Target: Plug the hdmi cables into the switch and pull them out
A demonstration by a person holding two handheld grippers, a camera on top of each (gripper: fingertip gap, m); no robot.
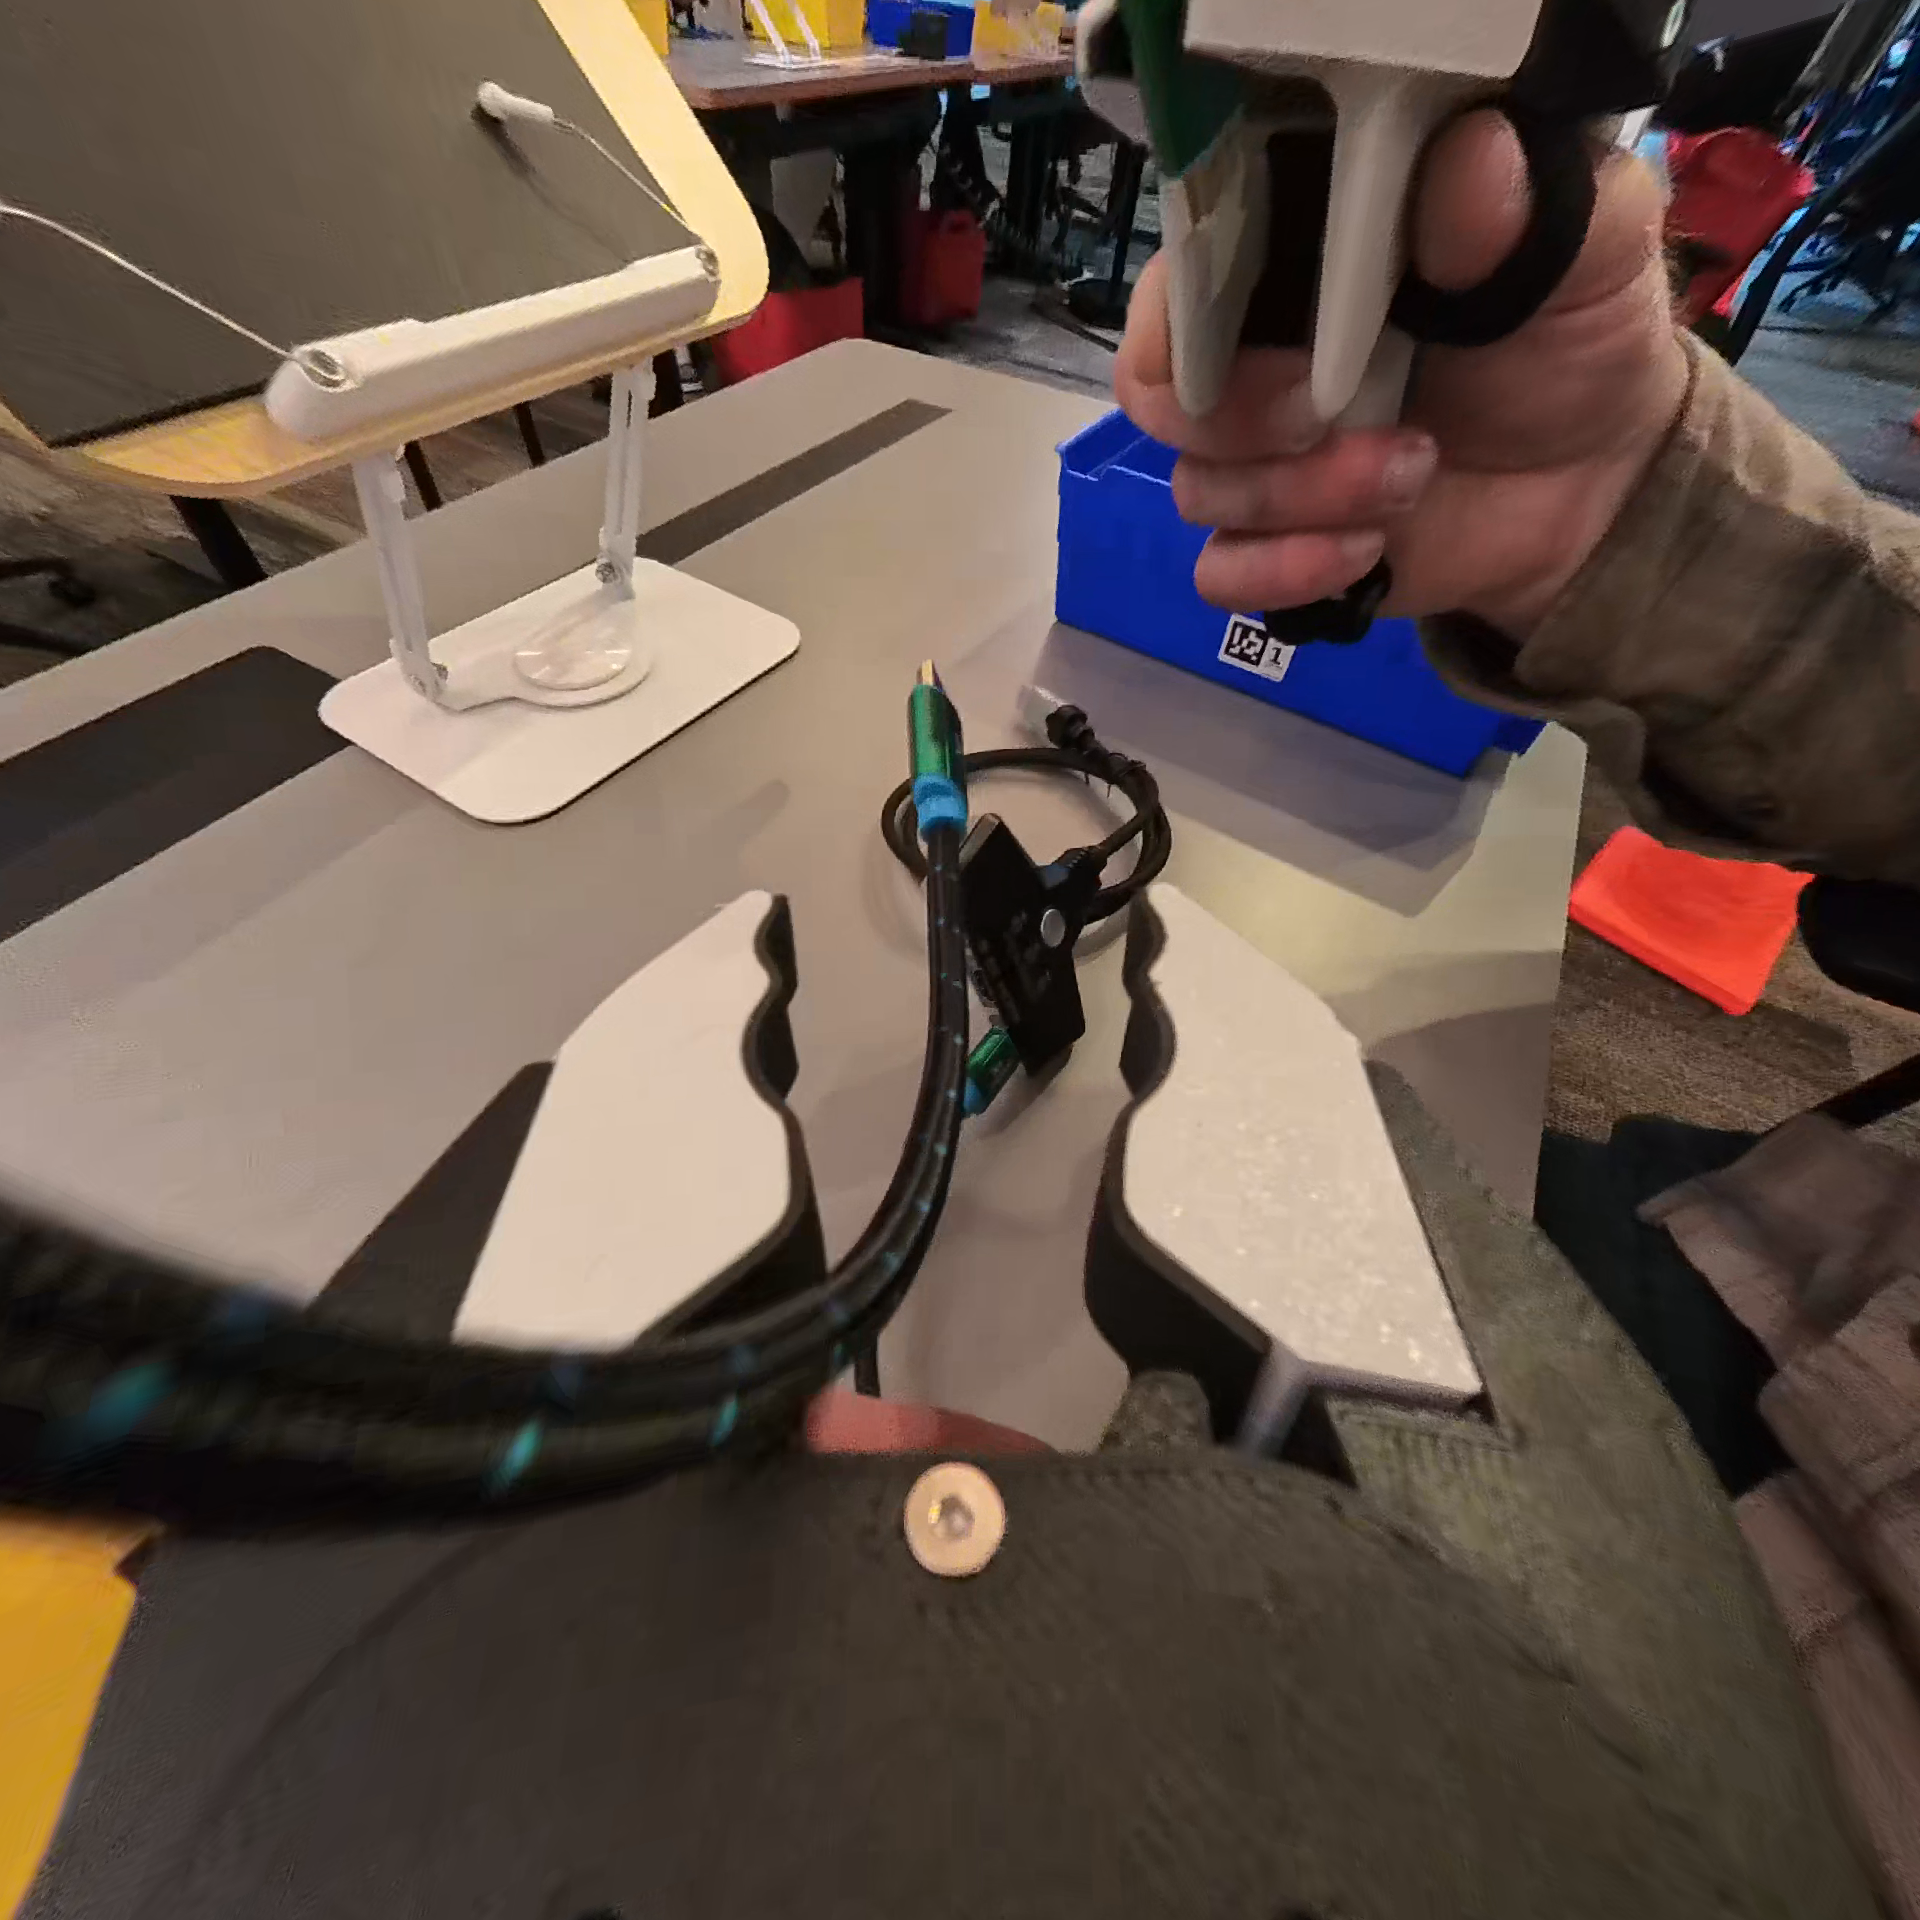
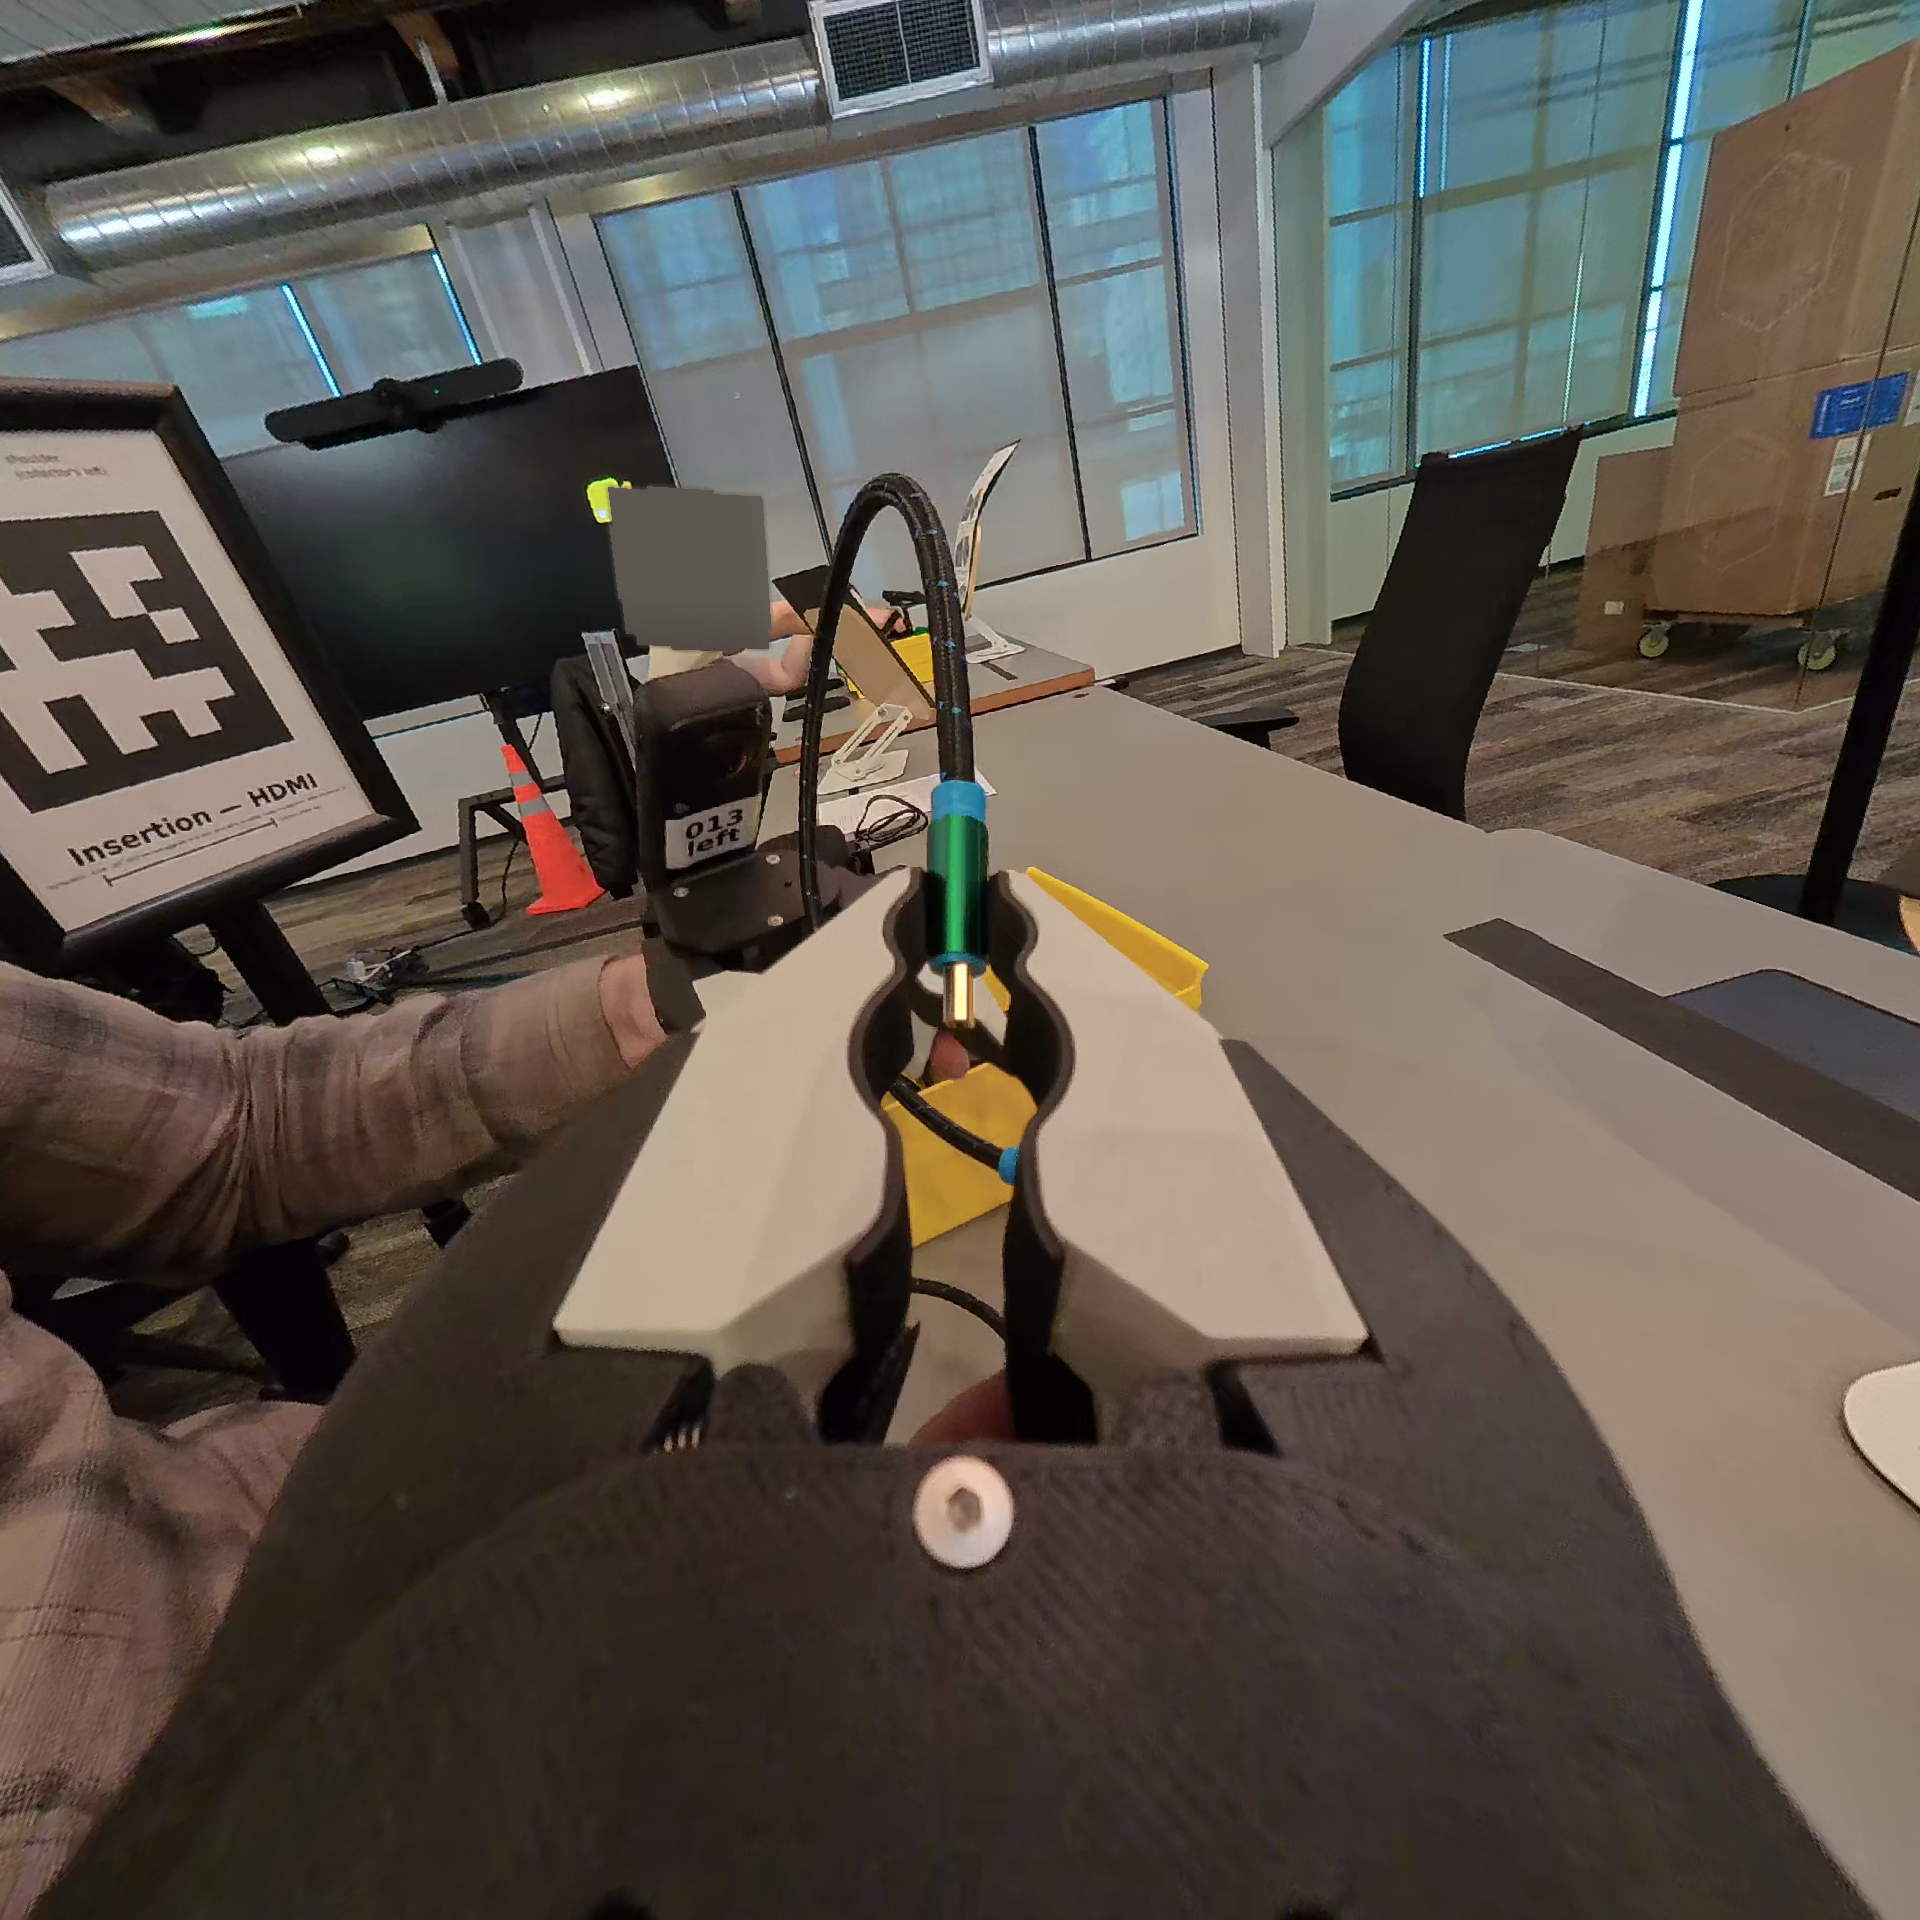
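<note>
The black HDMI switch (image 1: 1023, 966) lies on the grey table (image 1: 312, 1039) between the spread fingers of my left gripper (image 1: 956, 920), which is open and empty. One green HDMI plug (image 1: 992, 1065) sits in the switch's near end. A second green plug (image 1: 938, 727) lies loose beyond the switch, and its braided cable (image 1: 935, 1143) runs back between my fingers. My right gripper (image 2: 956, 894) is shut on a third green plug (image 2: 956, 883), held high above the table with its gold tip toward the camera. That plug also shows in the left wrist view (image 1: 1174, 94).
A white stand (image 1: 561, 707) holding a tilted board is at the back left. A blue bin (image 1: 1195, 582) is at the back right, near the table's edge. A yellow bin (image 2: 961, 1153) lies under my right gripper. A framed marker sign (image 2: 156, 665) and a black chair (image 2: 1455, 623) stand nearby. Tip to tip, the grippers are about 12 cm apart.
</note>
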